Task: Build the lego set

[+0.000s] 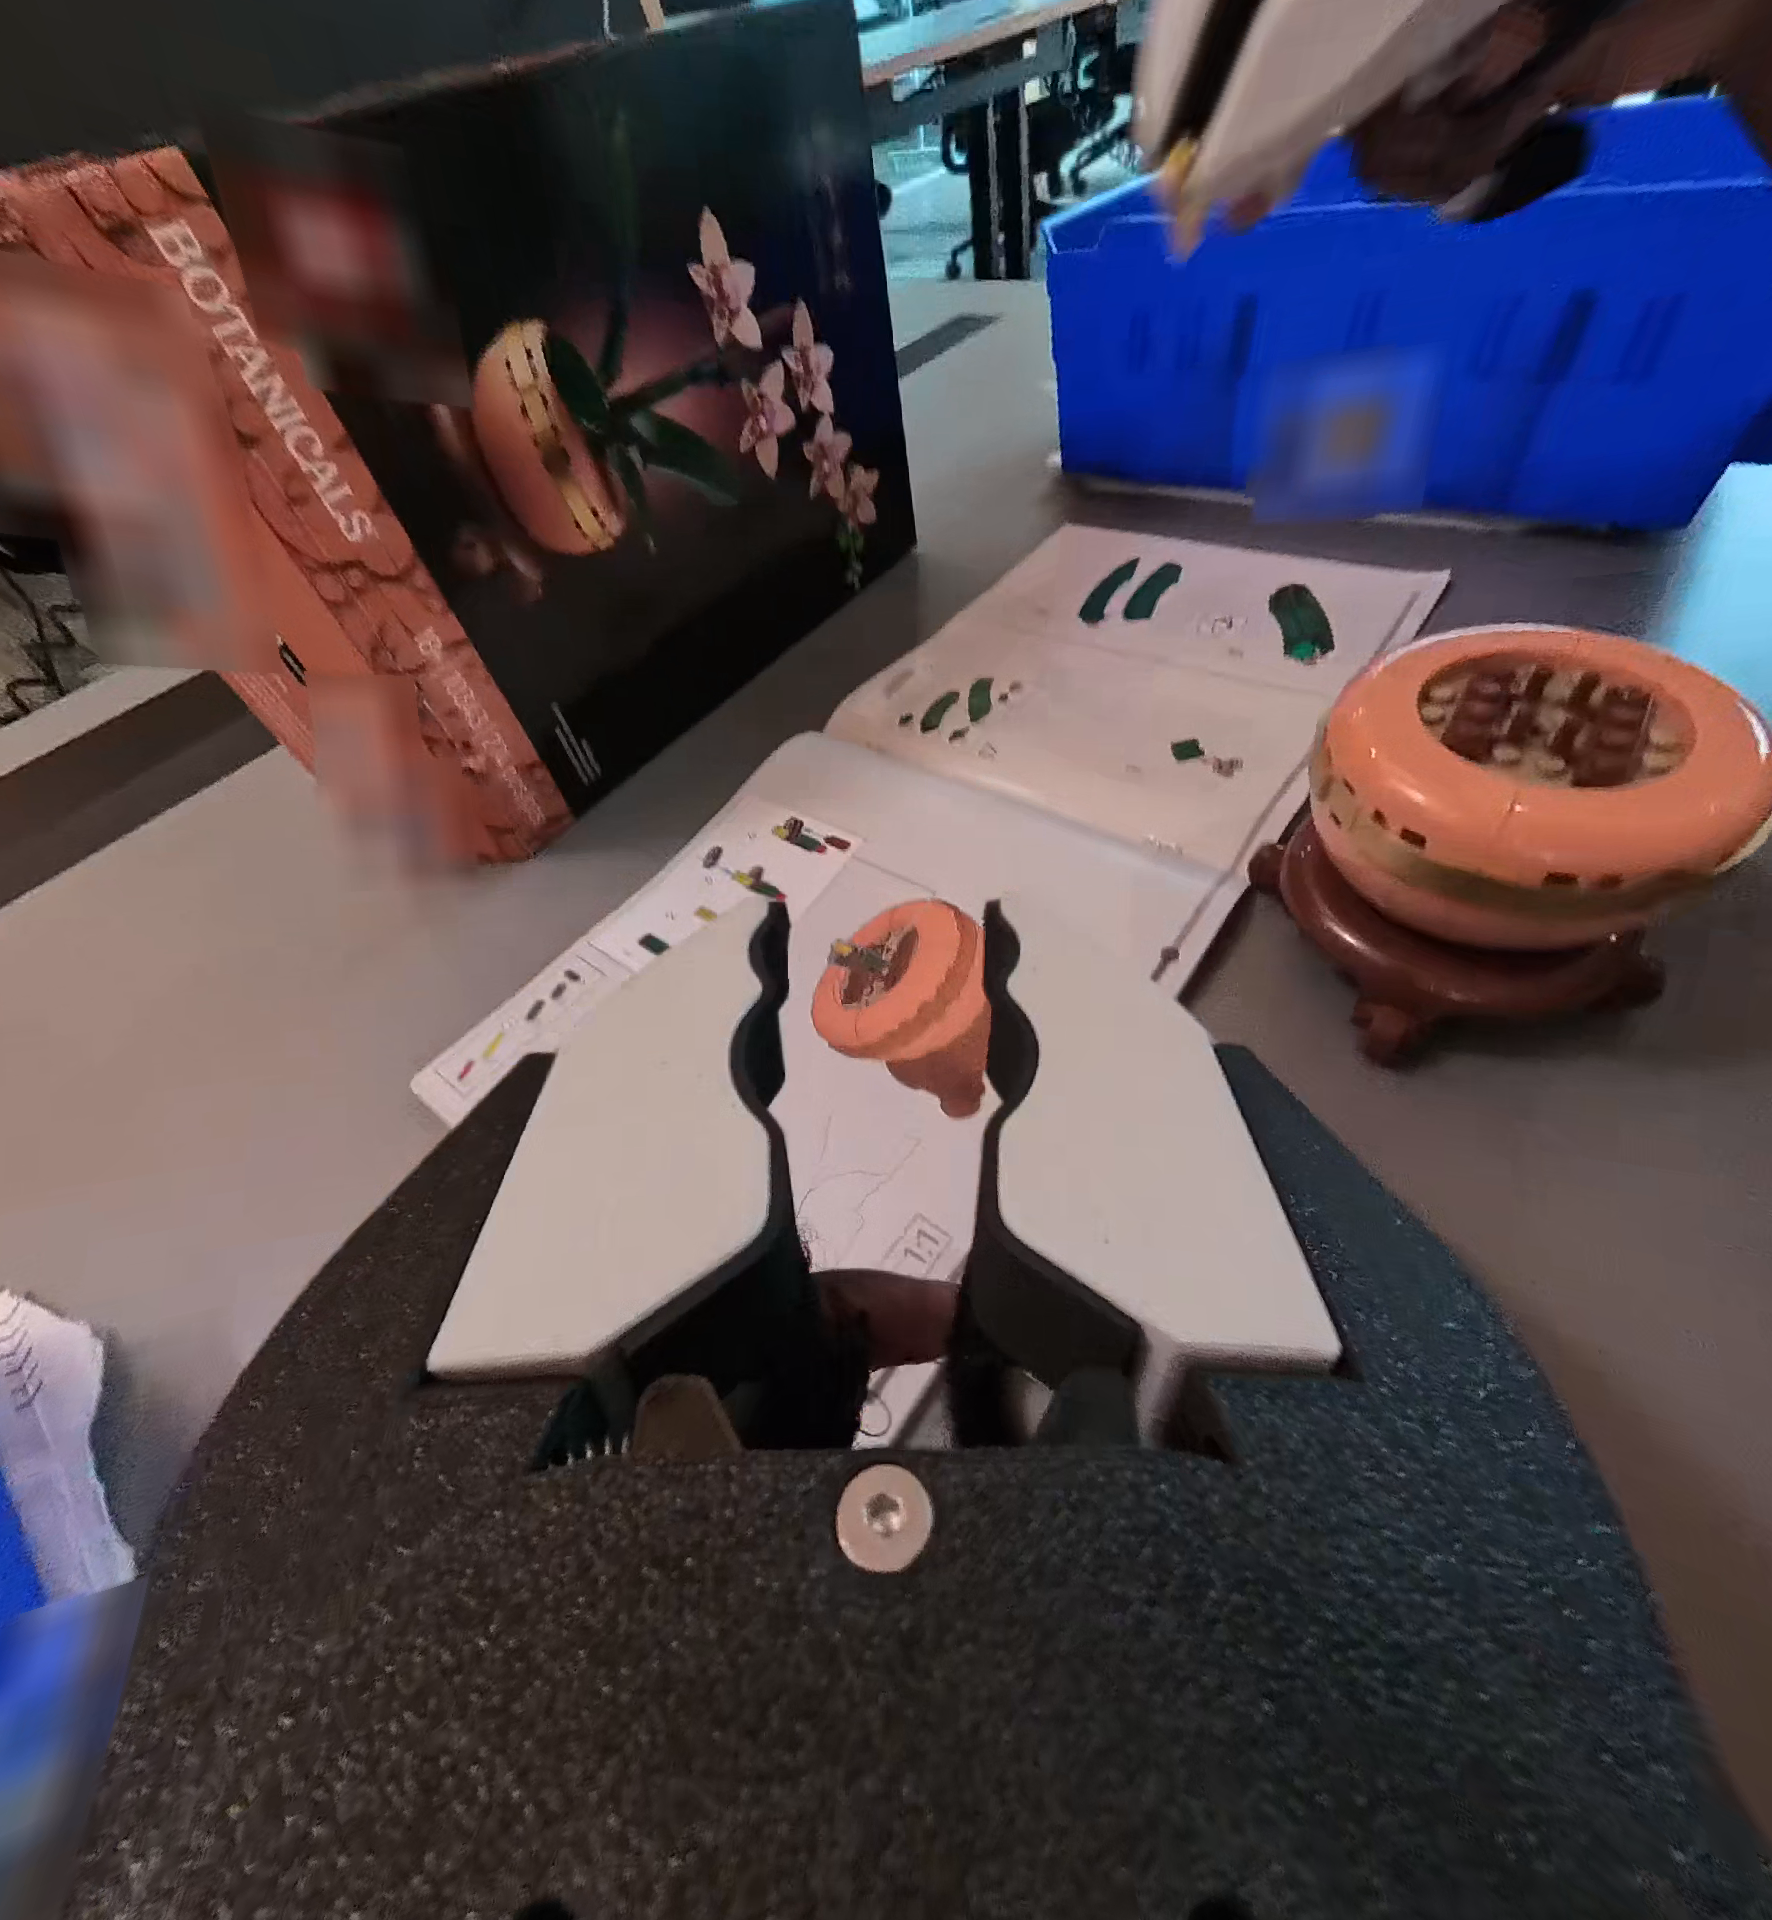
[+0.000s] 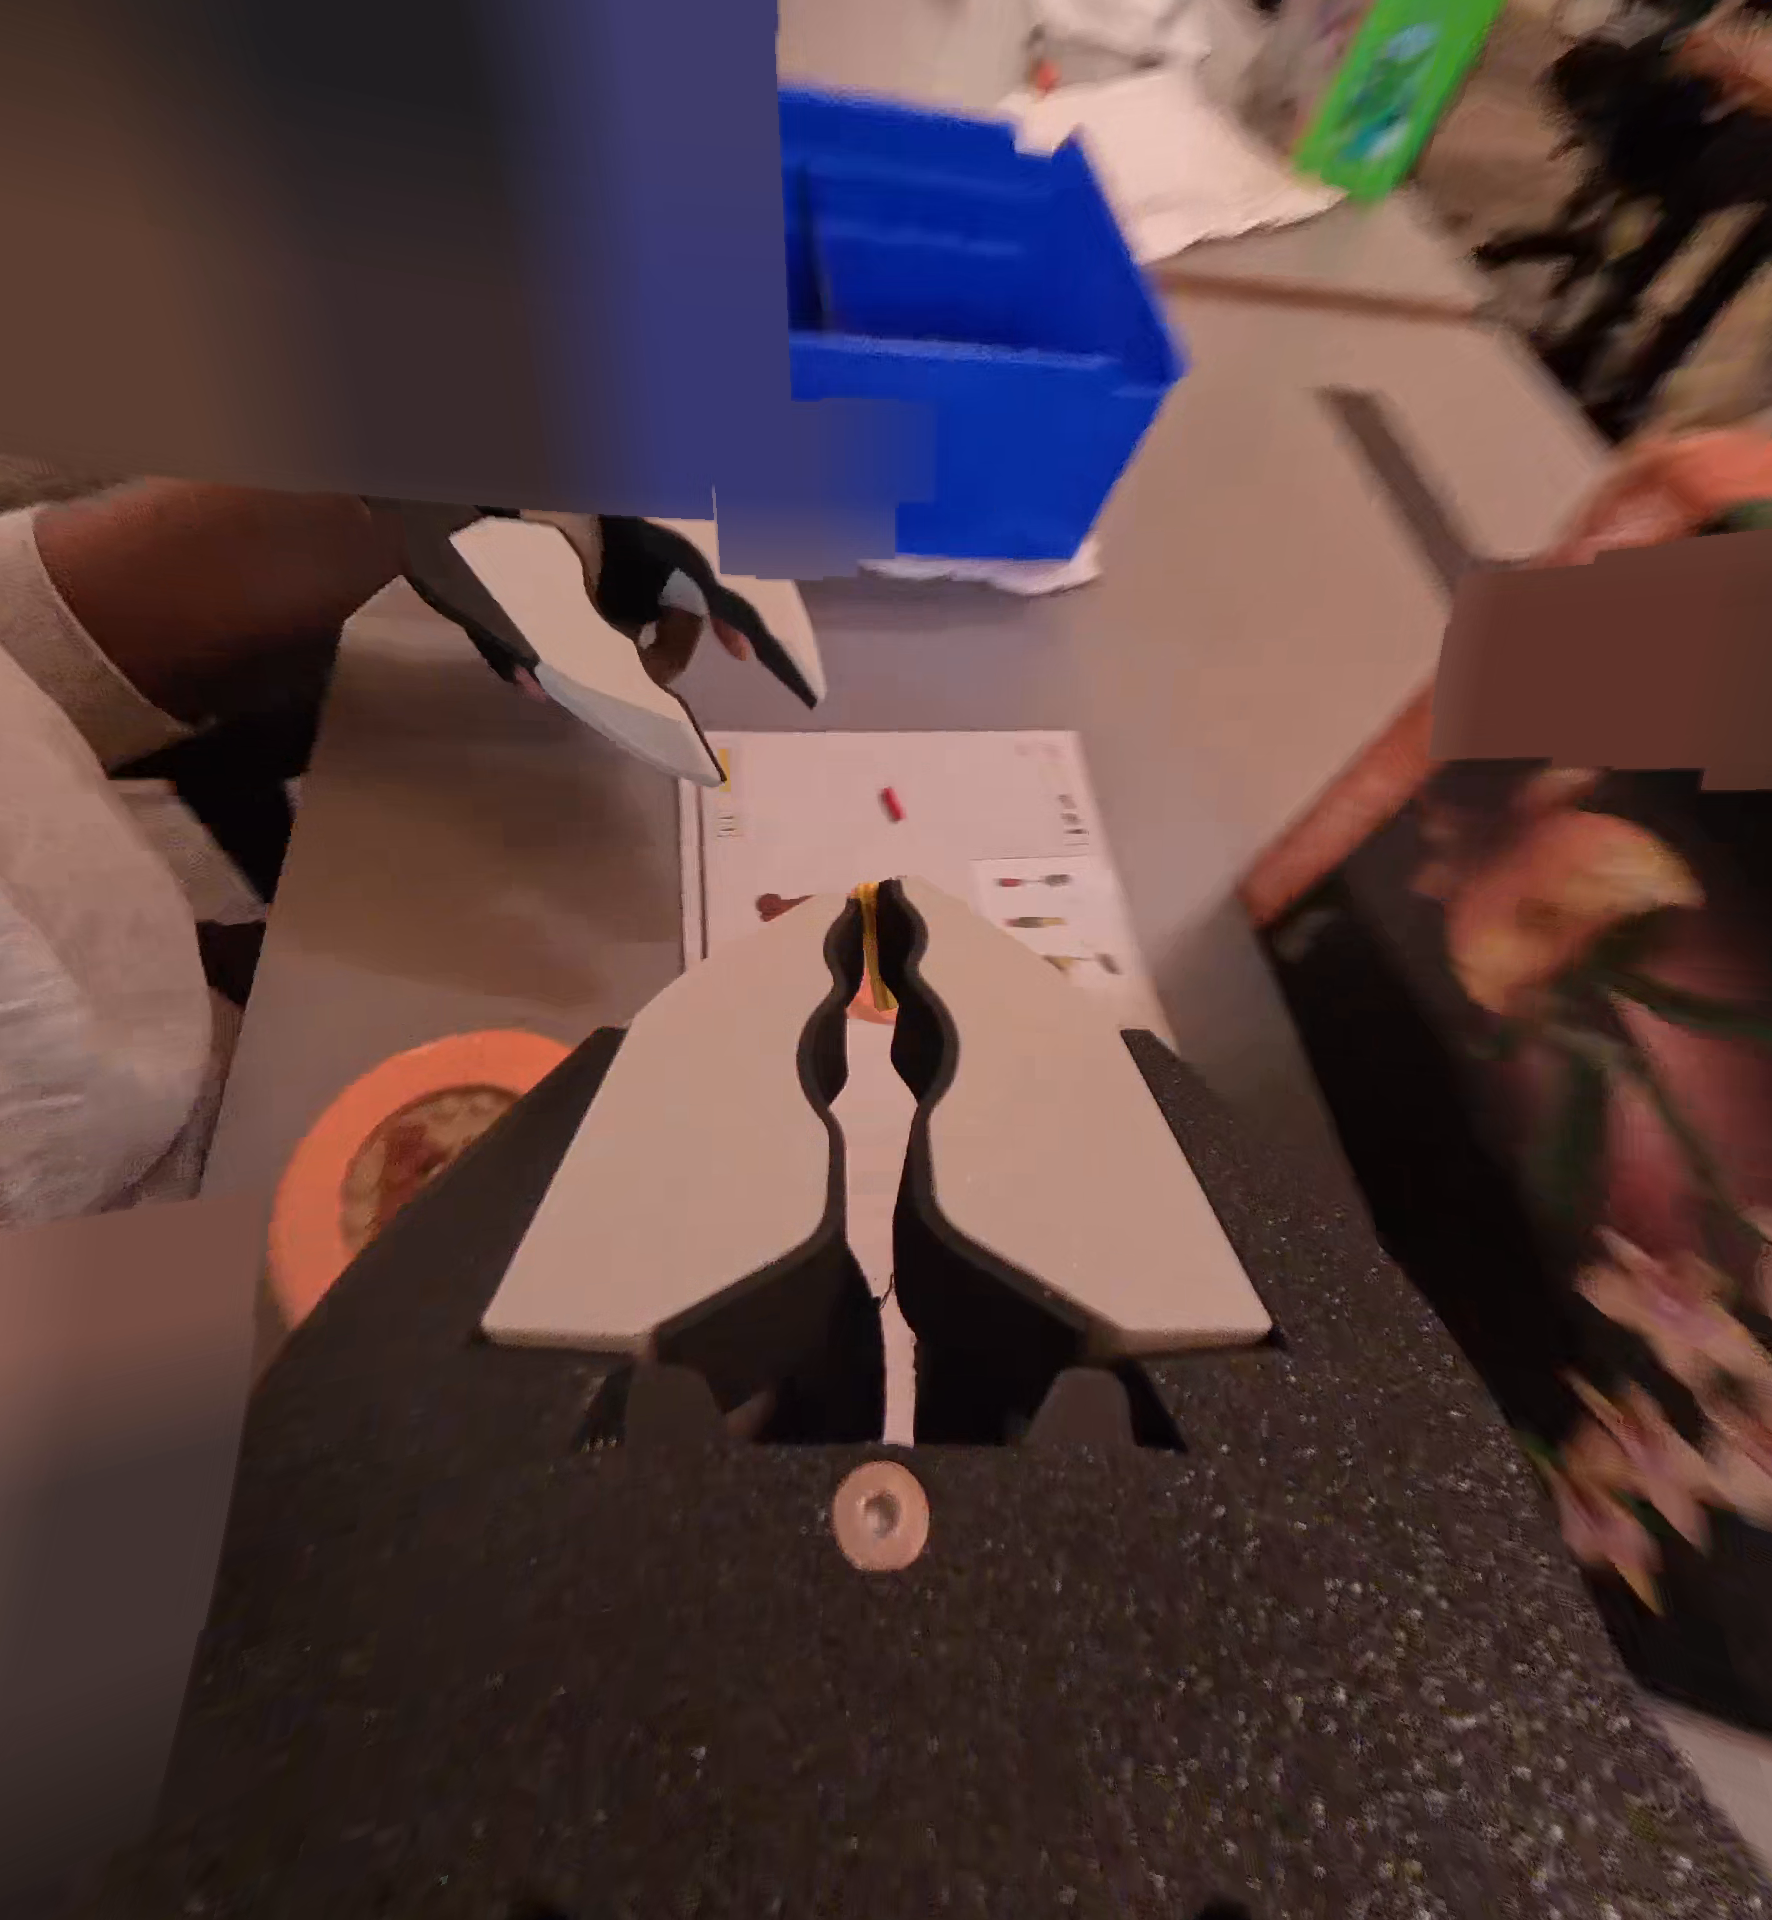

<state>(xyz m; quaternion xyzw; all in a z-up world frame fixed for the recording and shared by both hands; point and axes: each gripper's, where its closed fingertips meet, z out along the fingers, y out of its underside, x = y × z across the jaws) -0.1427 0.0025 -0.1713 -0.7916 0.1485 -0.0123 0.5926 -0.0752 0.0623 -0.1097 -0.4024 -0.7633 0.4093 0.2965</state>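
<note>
Peach pot point(image 1: 1547, 790) at right of frame looks built; flowers remain. Right gripper point(image 2: 880, 904) pinches a yellow piece point(image 2: 869, 935); left gripper point(image 1: 887, 925) is wide, empty.

Soft, even indoor light; wide-angle bending at edges; right wrist view smeared by motion blur beyond the gripper point(image 2: 880, 902).

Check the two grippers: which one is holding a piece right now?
The right gripper: its fingers pinch a thin yellow piece at the tips. The left gripper is open, with only the instruction booklet visible between its fingers.
</note>
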